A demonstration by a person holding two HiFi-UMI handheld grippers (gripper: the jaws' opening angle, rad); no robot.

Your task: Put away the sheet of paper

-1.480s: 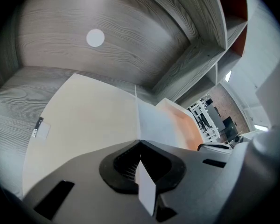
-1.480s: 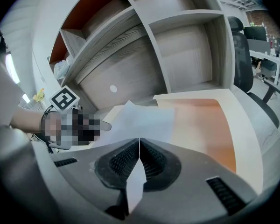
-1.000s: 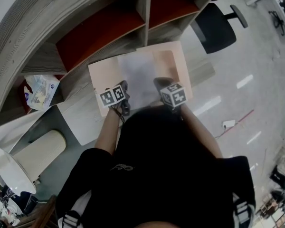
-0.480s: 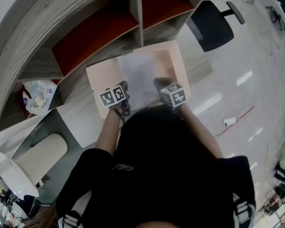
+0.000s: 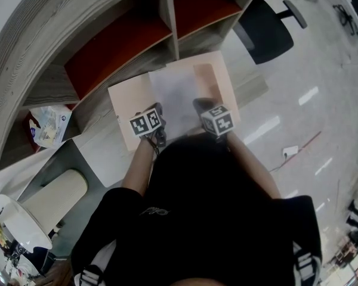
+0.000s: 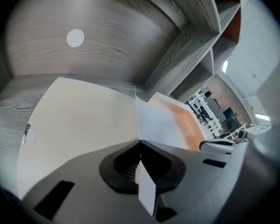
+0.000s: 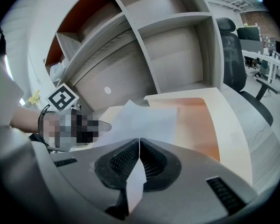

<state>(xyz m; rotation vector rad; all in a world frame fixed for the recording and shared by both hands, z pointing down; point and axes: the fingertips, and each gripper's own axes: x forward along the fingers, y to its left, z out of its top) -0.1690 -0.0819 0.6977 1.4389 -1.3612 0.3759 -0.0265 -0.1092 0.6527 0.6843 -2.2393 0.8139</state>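
A white sheet of paper [image 5: 176, 94] lies over an open peach folder [image 5: 218, 76] on the wooden ledge in front of the shelves. My left gripper [image 5: 159, 113] is shut on the sheet's near edge, and the paper [image 6: 161, 122] runs out from between its closed jaws [image 6: 139, 143]. My right gripper [image 5: 201, 105] pinches the same edge further right. In the right gripper view its jaws [image 7: 139, 143] are closed on the sheet [image 7: 147, 118], and the folder's orange inside [image 7: 200, 120] shows beyond. The left gripper's marker cube [image 7: 63, 98] is at that view's left.
The wooden shelf unit [image 5: 167, 16] has red-backed compartments just beyond the folder. A plastic bag [image 5: 48, 124] sits in a left compartment. A black office chair [image 5: 271, 31] stands at the right. A white cylindrical bin [image 5: 51, 195] is at the lower left.
The left gripper has edged slightly to the right along the sheet's near edge. Both grippers stay closed on the paper, which still rests on the folder.
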